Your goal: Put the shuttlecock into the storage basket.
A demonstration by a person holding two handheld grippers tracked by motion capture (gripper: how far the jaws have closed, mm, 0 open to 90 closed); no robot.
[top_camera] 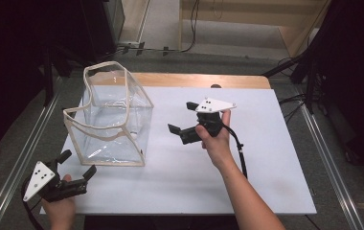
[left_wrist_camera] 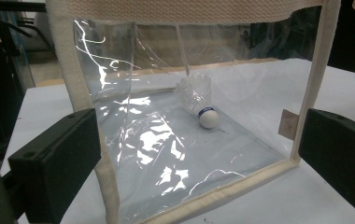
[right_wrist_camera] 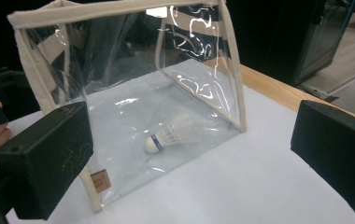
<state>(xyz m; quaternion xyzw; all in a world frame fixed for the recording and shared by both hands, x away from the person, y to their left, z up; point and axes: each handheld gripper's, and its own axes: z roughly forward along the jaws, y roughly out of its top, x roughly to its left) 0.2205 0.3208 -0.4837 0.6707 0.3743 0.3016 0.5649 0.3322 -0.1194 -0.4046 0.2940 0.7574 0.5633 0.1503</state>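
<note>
Left gripper (top_camera: pixel 77 164) spread wide, black jaws apart and gripping nothing, held near the front left corner of the white board (top_camera: pixel 266 158) that covers the wooden table (top_camera: pixel 247 80). Seen along its own jaws in the left gripper view (left_wrist_camera: pixel 199 154), both black pads flank the near lower edge of the clear plastic bag with cream fabric trim (left_wrist_camera: pixel 166 154), close to it yet apart from it. Hand (top_camera: pixel 60 211) wrapped round the body under the grey three-cornered plate (top_camera: pixel 37 179).

Right gripper (top_camera: pixel 182 117) likewise spread wide and empty, raised near the middle of the board, jaws aimed leftward at the bag (top_camera: pixel 113 120) and well apart from it. In the right gripper view (right_wrist_camera: pixel 189 163), jaws wide either side of the frame, bag beyond them and untouched. Right hand (top_camera: pixel 216 139) clasped round the gripper body, black cable (top_camera: pixel 240 153) trailing back along the forearm.

Bag standing upright toward the left edge of the board, mouth open upward, cream trim sagging along the rim. Inside it, on the bag's floor, a white feather shuttlecock with a round white cork and a blue band (left_wrist_camera: pixel 202 105), lying on its side; seen through the clear wall in the right gripper view (right_wrist_camera: pixel 170 134), cork end nearest that gripper. Small tan label (right_wrist_camera: pixel 100 180) on the bag's lower trim.
</note>
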